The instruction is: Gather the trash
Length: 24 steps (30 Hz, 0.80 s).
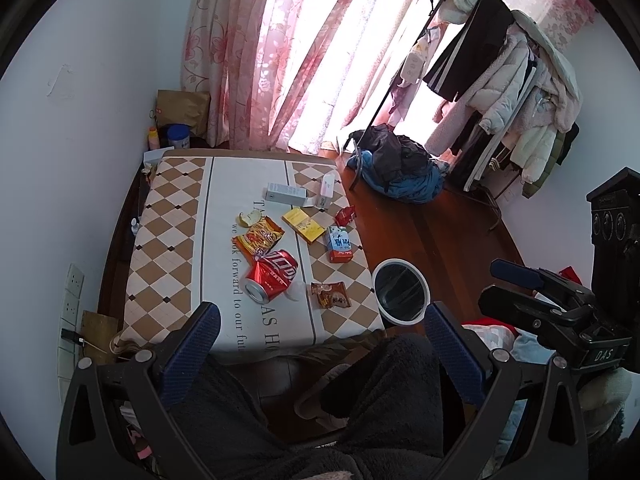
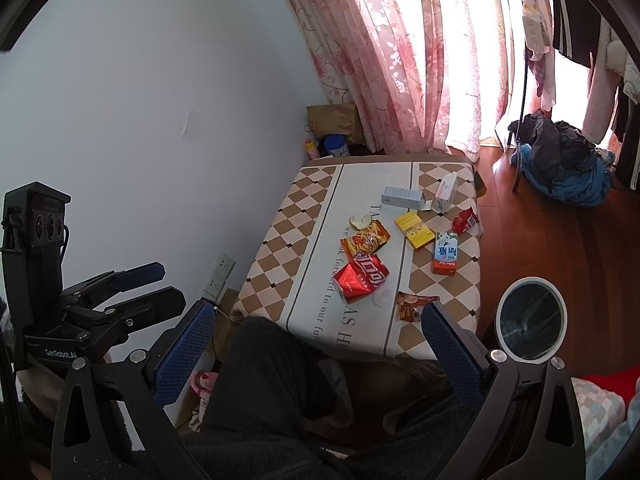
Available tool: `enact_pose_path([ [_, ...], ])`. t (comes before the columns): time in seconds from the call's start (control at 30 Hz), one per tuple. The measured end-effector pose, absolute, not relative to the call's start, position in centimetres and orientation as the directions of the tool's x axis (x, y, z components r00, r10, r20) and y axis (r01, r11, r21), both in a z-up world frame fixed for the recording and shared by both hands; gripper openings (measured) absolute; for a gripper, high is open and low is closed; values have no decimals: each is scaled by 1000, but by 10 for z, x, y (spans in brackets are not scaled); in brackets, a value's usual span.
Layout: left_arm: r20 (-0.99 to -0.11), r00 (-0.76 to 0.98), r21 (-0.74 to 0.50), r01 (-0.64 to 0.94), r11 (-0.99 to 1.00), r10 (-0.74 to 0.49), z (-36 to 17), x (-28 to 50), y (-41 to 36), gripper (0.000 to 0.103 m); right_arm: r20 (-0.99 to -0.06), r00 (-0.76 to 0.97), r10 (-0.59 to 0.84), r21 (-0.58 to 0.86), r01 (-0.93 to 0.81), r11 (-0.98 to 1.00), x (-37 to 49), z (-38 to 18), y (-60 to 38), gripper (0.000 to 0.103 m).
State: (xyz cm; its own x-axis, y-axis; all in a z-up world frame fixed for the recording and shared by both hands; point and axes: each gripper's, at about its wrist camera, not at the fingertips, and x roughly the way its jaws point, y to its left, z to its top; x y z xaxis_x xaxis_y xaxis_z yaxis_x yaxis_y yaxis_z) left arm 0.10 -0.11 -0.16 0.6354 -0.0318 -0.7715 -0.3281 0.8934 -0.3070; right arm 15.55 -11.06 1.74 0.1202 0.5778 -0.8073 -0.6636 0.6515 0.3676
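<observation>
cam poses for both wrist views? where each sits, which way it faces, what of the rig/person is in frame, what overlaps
Left wrist: on the left gripper, above the person's lap, facing the table and curtain; own open fingers, the dark-clad lap and the right gripper at right show.
Right wrist: on the right gripper, facing the same table from further right; own open fingers, lap and the left gripper at left show.
Shared: red can, milk carton, white-rimmed bin, clothes pile.

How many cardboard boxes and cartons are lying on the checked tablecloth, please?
4: a grey-white box at the far middle, a white box at the far right corner, a yellow box mid-table, and a blue-orange milk carton near the right edge. None seems hidden.
</observation>
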Motion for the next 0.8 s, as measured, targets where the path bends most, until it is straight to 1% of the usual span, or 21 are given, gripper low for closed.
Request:
enact_pose_path([
  [0.8,-775,631,-309,-321,895,-41,-9,2,-9,103,-809,110,577,377,-656,654,152,6,-116,103],
])
